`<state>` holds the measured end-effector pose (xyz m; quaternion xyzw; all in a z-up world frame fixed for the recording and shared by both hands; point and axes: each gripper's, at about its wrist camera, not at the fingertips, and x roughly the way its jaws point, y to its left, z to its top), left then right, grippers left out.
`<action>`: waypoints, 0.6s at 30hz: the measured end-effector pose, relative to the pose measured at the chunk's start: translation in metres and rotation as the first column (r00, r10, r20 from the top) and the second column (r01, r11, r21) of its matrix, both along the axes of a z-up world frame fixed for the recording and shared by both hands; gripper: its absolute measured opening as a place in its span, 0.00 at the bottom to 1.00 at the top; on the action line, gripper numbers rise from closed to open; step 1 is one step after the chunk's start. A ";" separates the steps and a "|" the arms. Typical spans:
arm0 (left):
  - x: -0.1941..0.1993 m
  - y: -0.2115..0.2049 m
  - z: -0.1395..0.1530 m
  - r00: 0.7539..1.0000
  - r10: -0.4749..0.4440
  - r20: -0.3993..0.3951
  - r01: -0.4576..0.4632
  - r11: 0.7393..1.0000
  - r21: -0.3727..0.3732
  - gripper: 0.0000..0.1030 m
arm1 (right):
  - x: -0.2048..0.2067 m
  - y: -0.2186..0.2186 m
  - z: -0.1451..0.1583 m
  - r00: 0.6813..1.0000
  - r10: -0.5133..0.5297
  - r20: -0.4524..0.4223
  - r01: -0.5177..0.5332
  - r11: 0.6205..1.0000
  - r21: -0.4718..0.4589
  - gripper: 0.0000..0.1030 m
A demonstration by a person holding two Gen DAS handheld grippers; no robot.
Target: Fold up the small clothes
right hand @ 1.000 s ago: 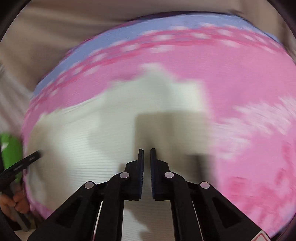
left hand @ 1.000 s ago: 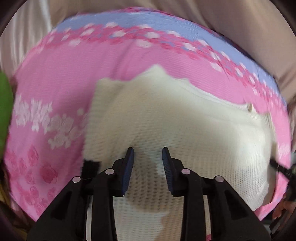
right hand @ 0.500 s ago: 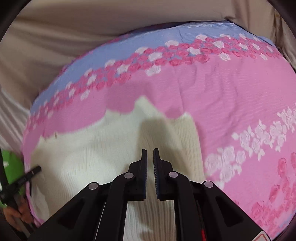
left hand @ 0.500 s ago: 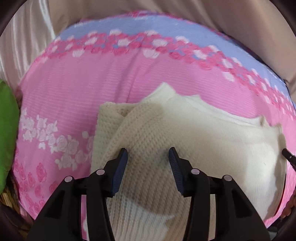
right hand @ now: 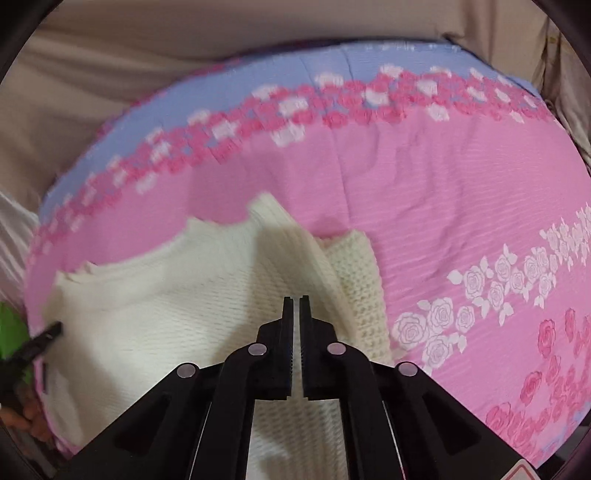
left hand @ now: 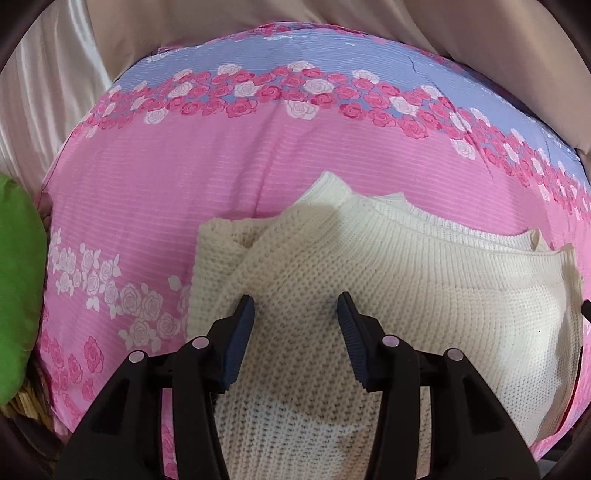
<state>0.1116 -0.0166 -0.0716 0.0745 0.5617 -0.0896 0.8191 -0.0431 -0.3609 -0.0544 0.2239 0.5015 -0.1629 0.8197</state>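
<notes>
A cream knit sweater [left hand: 406, 295] lies folded on a pink rose-patterned cover [left hand: 147, 192], with one layer turned over its left part. My left gripper [left hand: 295, 306] hovers over the knit, jaws open, nothing between them. In the right wrist view the same sweater [right hand: 166, 314] fills the lower left. My right gripper [right hand: 296, 301] hangs above its folded right edge, shut and empty. The left gripper's tip [right hand: 48, 334] shows at the sweater's far left edge, a hand [right hand: 26, 417] below it.
The cover [right hand: 443, 206] has a blue band with roses along its far side. Beige fabric [left hand: 221, 29] rises behind it. A green cushion [left hand: 18, 277] sits at the left edge, with wicker [left hand: 26, 402] below it.
My left gripper's jaws have widened and let the knit go. Both grippers have drawn back a little, so more of the sweater and cover shows. The right gripper stays shut.
</notes>
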 end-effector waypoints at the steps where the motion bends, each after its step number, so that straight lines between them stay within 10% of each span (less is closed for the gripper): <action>1: -0.001 0.000 -0.001 1.000 0.003 -0.001 -0.003 1.000 0.000 0.44 | -0.001 0.005 0.005 1.000 0.012 0.006 -0.012 1.000 -0.015 0.03; 6: -0.003 -0.004 -0.001 1.000 -0.011 0.006 0.011 1.000 0.023 0.44 | 0.001 0.008 -0.030 0.992 0.049 -0.120 -0.055 0.997 -0.049 0.05; 10: -0.011 0.003 0.009 1.000 -0.001 -0.008 0.001 1.000 -0.029 0.44 | -0.006 0.006 -0.004 1.000 0.000 -0.028 0.000 1.000 0.016 0.07; 18: -0.033 0.020 0.003 0.999 0.014 -0.050 -0.016 0.999 -0.045 0.48 | 0.010 0.084 0.026 0.976 0.212 0.049 -0.215 0.973 0.079 0.10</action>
